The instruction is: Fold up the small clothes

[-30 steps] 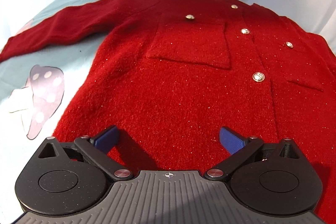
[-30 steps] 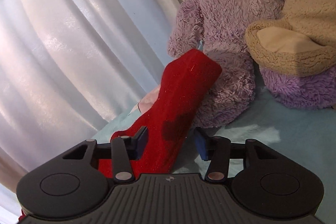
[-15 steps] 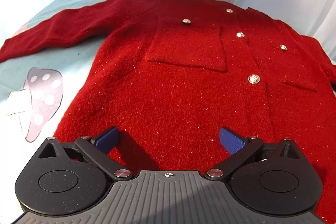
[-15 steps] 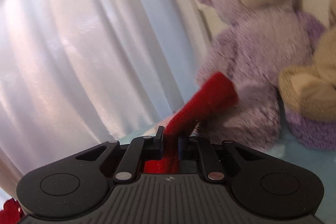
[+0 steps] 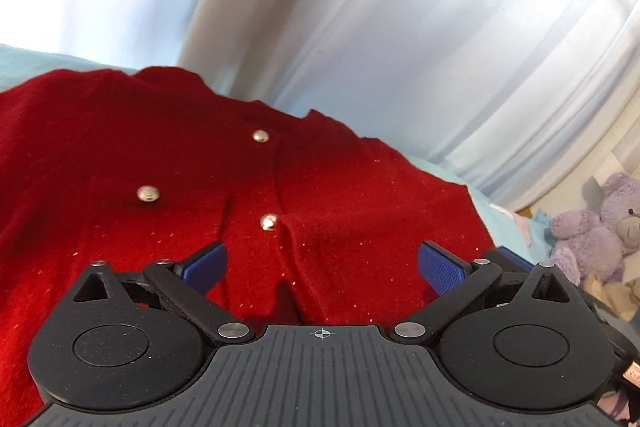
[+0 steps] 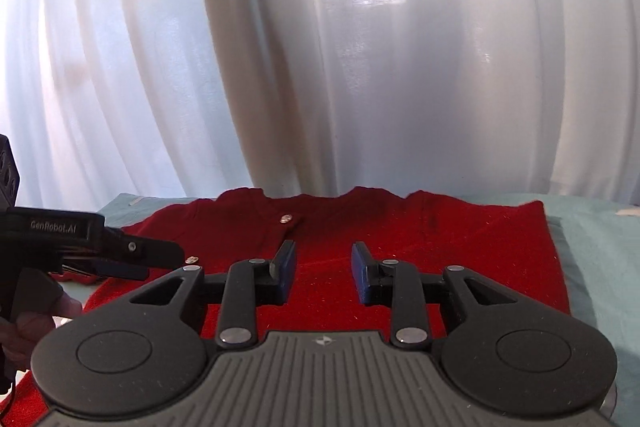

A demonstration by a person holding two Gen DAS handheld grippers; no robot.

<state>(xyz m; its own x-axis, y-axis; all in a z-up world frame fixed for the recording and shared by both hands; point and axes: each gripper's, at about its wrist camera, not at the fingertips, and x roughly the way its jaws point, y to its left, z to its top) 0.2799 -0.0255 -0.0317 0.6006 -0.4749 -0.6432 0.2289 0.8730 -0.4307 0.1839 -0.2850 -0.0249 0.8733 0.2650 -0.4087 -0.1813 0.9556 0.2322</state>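
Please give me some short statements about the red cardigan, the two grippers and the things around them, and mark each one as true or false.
1. The red woollen cardigan with silver buttons lies on a light blue sheet. True.
2. The right gripper is closed on a sleeve. False: its jaws have just been opening, and nothing is between them.
3. The left gripper is open above the cardigan. True.
4. A green plastic toy car stands to the right of the bed. False: a purple plush bear sits there.
5. A white curtain hangs behind the cardigan. True.
6. The cardigan's buttons are black. False: they are silver.
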